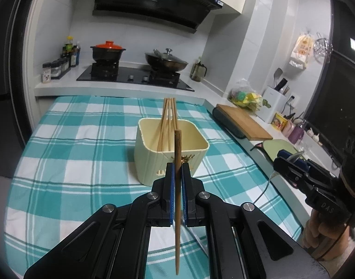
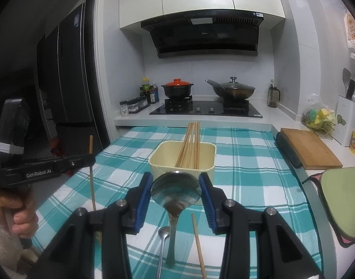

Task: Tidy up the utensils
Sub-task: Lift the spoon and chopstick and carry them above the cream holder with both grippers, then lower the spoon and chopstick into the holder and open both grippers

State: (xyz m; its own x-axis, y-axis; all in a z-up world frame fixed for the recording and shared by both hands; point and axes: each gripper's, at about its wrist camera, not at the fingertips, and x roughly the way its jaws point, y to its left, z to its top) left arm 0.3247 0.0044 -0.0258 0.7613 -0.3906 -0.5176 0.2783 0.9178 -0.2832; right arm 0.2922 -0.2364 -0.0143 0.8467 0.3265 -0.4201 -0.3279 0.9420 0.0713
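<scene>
A cream utensil box (image 1: 170,153) stands on the teal checked cloth (image 1: 73,162) with several wooden chopsticks (image 1: 169,121) leaning in it; the right wrist view shows the box (image 2: 184,160) too. My left gripper (image 1: 177,169) is shut on one wooden chopstick (image 1: 177,197), held upright in front of the box. My right gripper (image 2: 176,186) is shut on a large steel spoon (image 2: 176,189) by its bowl, handle hanging down. A small spoon (image 2: 162,248) and a loose chopstick (image 2: 198,244) lie on the cloth below it.
A hob (image 2: 205,110) with a red-lidded pot (image 2: 177,88) and a wok (image 2: 233,90) is behind. A wooden cutting board (image 2: 309,151), a green mat (image 2: 342,197) and a white knife block (image 1: 273,102) line the right counter. Spice jars (image 1: 56,68) stand back left.
</scene>
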